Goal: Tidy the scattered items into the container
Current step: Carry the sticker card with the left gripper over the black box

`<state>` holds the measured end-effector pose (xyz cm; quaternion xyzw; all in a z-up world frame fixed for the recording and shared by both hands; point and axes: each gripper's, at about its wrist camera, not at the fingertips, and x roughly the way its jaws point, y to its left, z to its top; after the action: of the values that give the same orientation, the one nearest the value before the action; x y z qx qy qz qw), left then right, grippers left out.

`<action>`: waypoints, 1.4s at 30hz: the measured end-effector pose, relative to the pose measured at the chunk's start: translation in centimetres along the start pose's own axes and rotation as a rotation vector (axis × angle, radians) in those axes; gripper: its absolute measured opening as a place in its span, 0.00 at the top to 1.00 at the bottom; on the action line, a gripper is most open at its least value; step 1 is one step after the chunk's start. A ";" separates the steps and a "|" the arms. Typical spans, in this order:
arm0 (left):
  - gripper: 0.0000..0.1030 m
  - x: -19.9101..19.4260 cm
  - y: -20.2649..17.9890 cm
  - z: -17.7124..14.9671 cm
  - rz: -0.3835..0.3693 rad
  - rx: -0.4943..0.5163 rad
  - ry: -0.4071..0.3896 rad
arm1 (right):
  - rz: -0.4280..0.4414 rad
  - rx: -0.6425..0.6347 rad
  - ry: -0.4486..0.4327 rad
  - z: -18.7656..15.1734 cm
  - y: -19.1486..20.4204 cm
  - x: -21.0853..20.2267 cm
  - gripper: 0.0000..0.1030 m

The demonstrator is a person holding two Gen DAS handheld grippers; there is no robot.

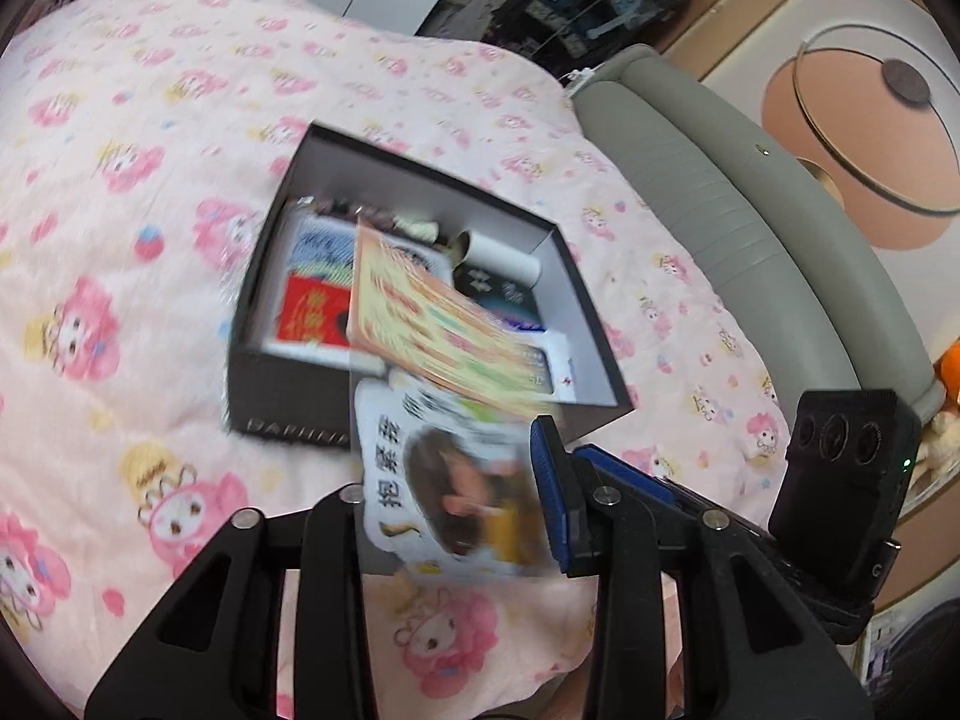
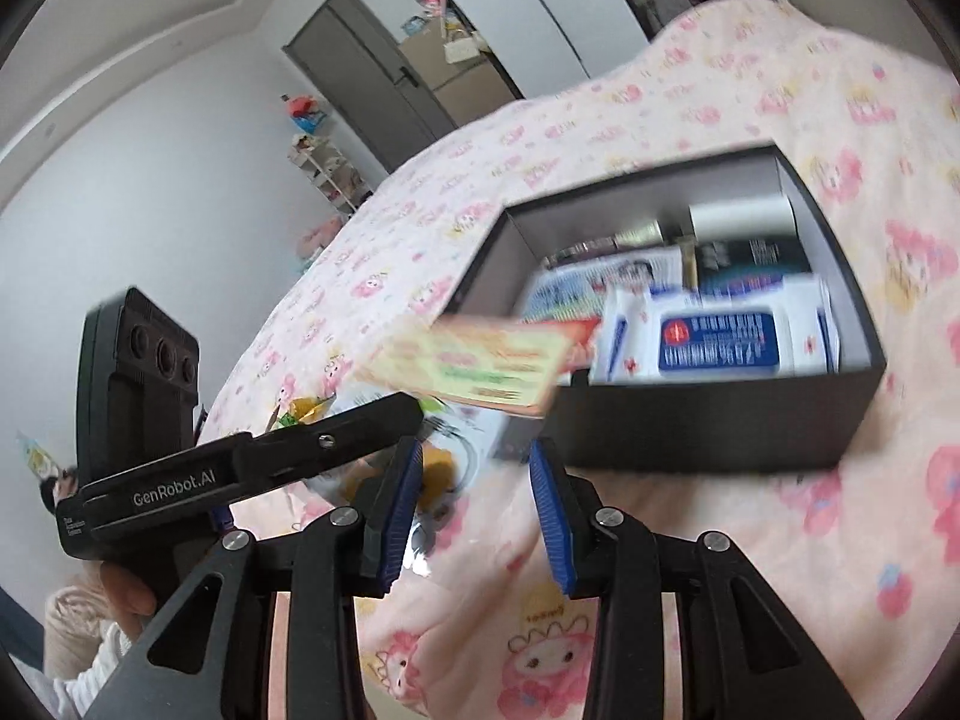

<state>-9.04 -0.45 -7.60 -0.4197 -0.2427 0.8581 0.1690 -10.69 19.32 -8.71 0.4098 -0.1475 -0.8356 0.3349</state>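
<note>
Low in the left view my left gripper [image 1: 447,468] is clamped on the white picture packet [image 1: 456,480], which looks light and floppy, so its lower edge is the place to pinch. A thin yellow packet [image 1: 432,312] seems to ride loose on top, reaching over the black box's [image 1: 288,396] near wall, and may slide. The box already holds a red packet [image 1: 312,312], a white roll [image 1: 498,252] and a wipes pack [image 2: 720,336]; my right gripper [image 2: 480,480] stands apart, with only bedspread [image 2: 690,540] between its pads.
</note>
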 end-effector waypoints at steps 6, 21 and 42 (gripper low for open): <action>0.72 0.5 0.3 0.3 0.031 0.010 -0.001 | -0.031 -0.018 0.019 0.5 0.0 0.4 0.70; 0.67 4.5 8.5 -4.1 0.105 -0.143 0.140 | -0.182 0.086 0.175 -4.1 -5.7 4.8 0.66; 0.86 2.5 4.3 -3.0 0.017 -0.028 0.083 | -0.052 0.100 0.099 -3.0 -4.4 2.9 0.70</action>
<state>-8.50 -1.97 -13.18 -0.4595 -0.2441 0.8377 0.1659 -11.52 20.66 -14.59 0.4706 -0.1616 -0.8143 0.2988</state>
